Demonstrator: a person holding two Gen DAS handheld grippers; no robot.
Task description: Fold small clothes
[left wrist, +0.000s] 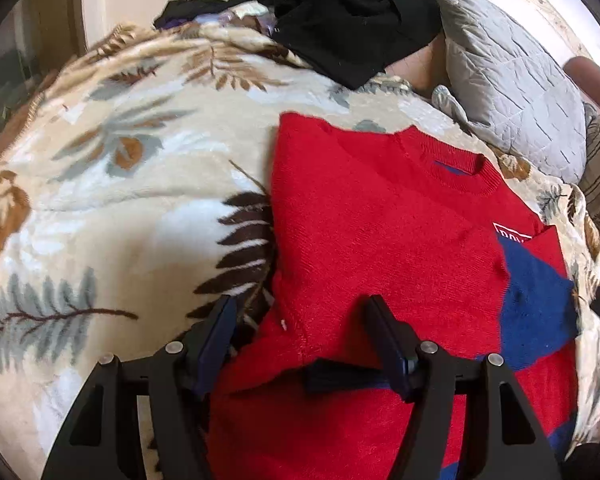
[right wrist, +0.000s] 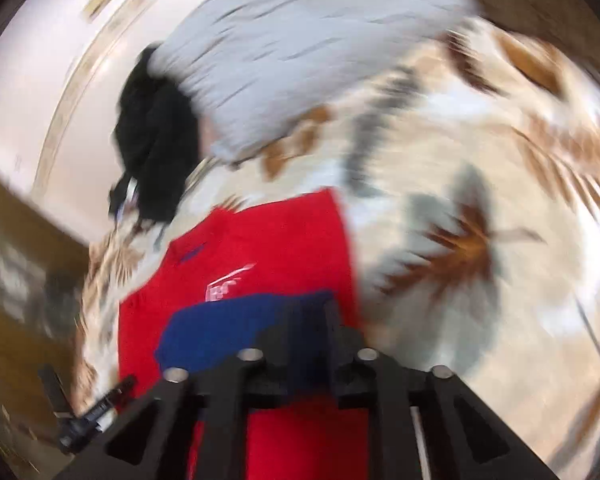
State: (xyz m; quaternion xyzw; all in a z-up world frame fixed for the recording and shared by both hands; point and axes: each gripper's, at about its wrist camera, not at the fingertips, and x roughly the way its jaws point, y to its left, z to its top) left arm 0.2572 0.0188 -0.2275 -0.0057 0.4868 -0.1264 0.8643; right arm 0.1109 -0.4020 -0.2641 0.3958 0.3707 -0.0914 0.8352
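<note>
Red knit sweater with blue panels point(left wrist: 380, 240) lies flat on the cream leaf-print fleece blanket point(left wrist: 120, 180), neckline away from the camera. Left gripper point(left wrist: 304, 320) hangs low over the sweater's left edge, jaws spread apart with nothing between the pads; one finger is over the blanket, the other over red knit. Right gripper point(right wrist: 308, 316) sits over the sweater's blue panel; the view is badly blurred, so its state cannot be told. Black garment pile point(left wrist: 340, 12) and grey quilted pillow point(left wrist: 508, 80) lie beyond the sweater.
</note>
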